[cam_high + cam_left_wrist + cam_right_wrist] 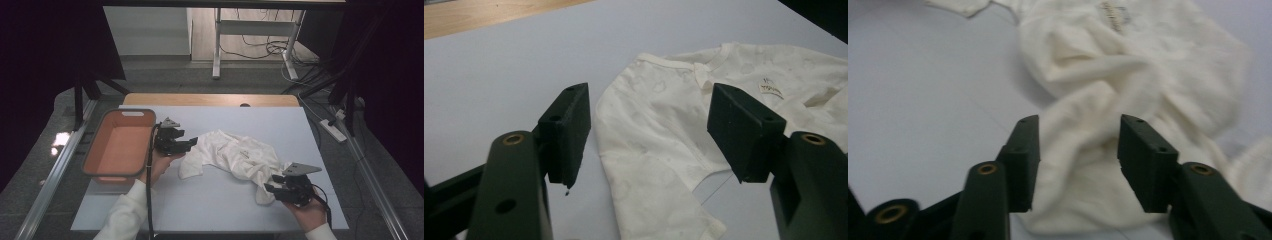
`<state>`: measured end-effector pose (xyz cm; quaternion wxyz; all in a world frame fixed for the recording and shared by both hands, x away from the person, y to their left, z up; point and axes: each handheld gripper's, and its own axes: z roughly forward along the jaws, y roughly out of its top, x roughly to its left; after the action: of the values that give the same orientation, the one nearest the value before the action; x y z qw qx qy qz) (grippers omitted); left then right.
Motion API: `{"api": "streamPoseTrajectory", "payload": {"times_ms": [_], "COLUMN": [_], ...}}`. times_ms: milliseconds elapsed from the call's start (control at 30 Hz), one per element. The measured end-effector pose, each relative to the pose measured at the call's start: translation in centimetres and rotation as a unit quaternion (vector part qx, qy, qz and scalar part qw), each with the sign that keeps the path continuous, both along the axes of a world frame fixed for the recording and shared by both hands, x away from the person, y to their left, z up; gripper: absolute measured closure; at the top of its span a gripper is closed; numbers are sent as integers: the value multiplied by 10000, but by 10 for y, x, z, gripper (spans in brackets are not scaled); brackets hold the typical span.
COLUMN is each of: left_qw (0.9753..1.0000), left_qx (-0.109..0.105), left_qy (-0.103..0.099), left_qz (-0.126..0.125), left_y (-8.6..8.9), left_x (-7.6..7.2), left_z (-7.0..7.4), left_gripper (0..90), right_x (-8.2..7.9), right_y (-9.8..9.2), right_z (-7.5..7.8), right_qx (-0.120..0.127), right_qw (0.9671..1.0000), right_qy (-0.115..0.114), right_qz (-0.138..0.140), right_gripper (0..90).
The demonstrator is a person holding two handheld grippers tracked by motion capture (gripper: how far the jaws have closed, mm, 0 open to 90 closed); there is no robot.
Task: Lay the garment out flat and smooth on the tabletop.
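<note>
While the high view takes in the whole desk (pixel 210 200), the two tool views come in close on the shirt (pixel 235 157) alone. From above, one white shirt lies crumpled near the middle of the desk, and one orange basket (pixel 119 145) sits well to the left of the shirt, at the desk's left edge. That view also shows two hands: the left hand (pixel 159 162) holds the left tool (pixel 187 145) just at the shirt's left end, and the right hand (pixel 310 210) holds the right tool (pixel 270 189) at the shirt's lower right end.

The left tool view adds what the high view cannot: the shirt's neckline (pixel 684 62) and a small printed label (pixel 770 88) inside it, with a flat sleeve (pixel 649 165) lying between the two jaws. Here the left tool (pixel 649 135) stands wide, its jaws well apart and above the cloth, not gripping it.

The right tool view shows a bunched fold (pixel 1083 140) of the shirt rising between the jaws. The right tool (pixel 1078 150) is also wide, each jaw standing just beside the fold; whether they touch it I cannot tell.
</note>
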<state>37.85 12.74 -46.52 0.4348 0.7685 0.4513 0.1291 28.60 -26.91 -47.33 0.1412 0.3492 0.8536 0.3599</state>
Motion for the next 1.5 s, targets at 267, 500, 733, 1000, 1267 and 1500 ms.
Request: {"api": "streamPoseTrajectory", "payload": {"times_ms": [267, 500, 733, 1000, 1267, 1500], "left_qw": [10000, 10000, 10000, 10000, 10000, 10000], "left_qx": [8, -1, 4, 23, 49, 54], "left_qy": [6, 25, 24, 7, 11, 17], "left_qz": [6, 19, 7, -11, -19, -34], "left_y": [-1, 0, -1, -1, -2, -3], "left_x": [-1, 0, 0, 0, 0, 1], "left_z": [-1, -1, -1, -1, -1, -2], "left_gripper": [344, 344, 344, 344, 344, 344], "right_x": [8, -27, -54, -42, -33, -13], "right_y": [16, 42, 76, 66, 57, 71], "right_z": [-24, -2, 3, -1, 11, 14], "right_qx": [-587, -283, -8, -310, 139, 353], "right_qw": [9965, 9933, 9828, 9909, 9930, 9932], "right_qy": [571, 523, 588, 259, 34, -90], "right_qz": [187, 988, 1752, 1282, 1170, 1103], "right_gripper": [836, 847, 845, 773, 508, 491]}}
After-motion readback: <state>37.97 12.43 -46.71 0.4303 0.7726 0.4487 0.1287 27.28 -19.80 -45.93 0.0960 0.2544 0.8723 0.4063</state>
